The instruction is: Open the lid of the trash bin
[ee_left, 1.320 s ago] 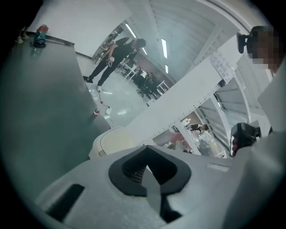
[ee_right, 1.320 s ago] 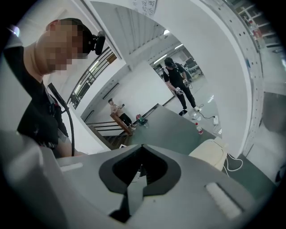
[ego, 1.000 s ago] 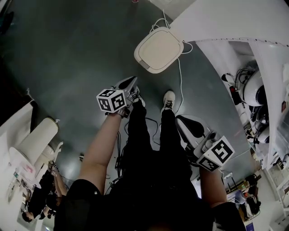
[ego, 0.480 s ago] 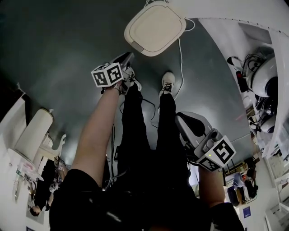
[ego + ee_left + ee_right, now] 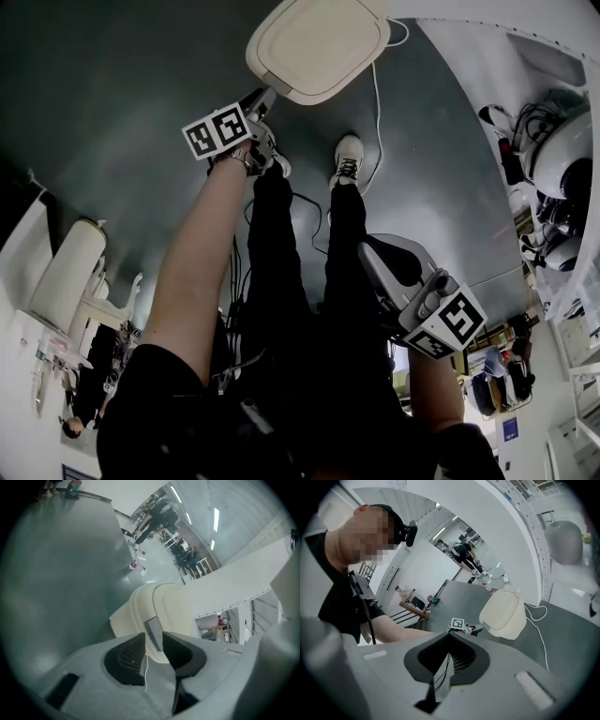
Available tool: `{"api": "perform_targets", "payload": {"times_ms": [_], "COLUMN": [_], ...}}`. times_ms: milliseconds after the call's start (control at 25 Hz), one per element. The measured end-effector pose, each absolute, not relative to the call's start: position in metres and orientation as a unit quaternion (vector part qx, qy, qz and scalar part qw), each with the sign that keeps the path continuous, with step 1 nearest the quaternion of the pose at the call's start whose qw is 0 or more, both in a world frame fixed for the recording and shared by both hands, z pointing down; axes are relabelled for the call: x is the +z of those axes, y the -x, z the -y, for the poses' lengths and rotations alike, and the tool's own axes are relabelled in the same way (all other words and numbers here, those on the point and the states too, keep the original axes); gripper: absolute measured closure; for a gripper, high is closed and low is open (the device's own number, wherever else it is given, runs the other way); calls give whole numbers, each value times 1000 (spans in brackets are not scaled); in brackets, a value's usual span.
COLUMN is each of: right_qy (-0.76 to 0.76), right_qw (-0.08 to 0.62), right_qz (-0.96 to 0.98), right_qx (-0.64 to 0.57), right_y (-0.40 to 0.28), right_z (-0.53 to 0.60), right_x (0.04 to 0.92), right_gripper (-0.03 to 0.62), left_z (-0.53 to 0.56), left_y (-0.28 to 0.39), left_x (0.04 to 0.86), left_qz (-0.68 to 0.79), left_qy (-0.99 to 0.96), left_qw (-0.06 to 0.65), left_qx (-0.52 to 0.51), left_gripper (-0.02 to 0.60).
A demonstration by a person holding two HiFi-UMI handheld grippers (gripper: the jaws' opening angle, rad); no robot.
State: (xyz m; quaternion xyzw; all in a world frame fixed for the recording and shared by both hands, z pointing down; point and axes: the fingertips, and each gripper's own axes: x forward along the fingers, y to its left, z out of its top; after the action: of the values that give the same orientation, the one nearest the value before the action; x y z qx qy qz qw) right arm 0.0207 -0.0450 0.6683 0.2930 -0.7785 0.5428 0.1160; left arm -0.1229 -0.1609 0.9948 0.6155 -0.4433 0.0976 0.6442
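The cream trash bin (image 5: 319, 47) stands on the dark floor with its lid down. My left gripper (image 5: 265, 97) hangs right at the bin's near edge. In the left gripper view its jaws have just been opening and now stand apart (image 5: 153, 637). The bin (image 5: 164, 606) lies just beyond them, its grey front tab (image 5: 153, 632) showing in the gap, and the pads press on nothing. My right gripper (image 5: 375, 251) is low by the person's thigh, far from the bin. Its jaws (image 5: 449, 637) look shut and empty, and its view shows the bin (image 5: 504, 613) and the left gripper's marker cube (image 5: 458, 624).
A white cable (image 5: 377, 112) runs over the floor from the bin past the person's shoe (image 5: 348, 159). A white bench (image 5: 487, 23) and round white equipment (image 5: 562, 150) fill the right side. A white cylinder (image 5: 61, 277) stands at the left.
The left gripper has sunk and moved toward the bin's near edge. The right gripper has dropped a little. The bin sits higher in the head view.
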Motion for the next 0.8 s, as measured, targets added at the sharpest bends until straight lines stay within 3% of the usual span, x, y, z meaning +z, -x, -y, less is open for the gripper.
{"api": "perform_targets", "payload": {"times_ms": [560, 800], "right_qy": [-291, -287], "right_qw": [112, 112], "right_qz": [773, 773], "right_qx": [553, 554], "right_y": [-24, -25], "right_z": [45, 45], "right_x": [678, 682], "right_gripper": [586, 586], "left_z": [160, 162], "left_y": [127, 123], "left_x": [1012, 1013], "left_qz": [454, 453], "left_qy": [-600, -604], "left_qw": [650, 646], "left_qx": [102, 112], "left_gripper": [413, 448]}}
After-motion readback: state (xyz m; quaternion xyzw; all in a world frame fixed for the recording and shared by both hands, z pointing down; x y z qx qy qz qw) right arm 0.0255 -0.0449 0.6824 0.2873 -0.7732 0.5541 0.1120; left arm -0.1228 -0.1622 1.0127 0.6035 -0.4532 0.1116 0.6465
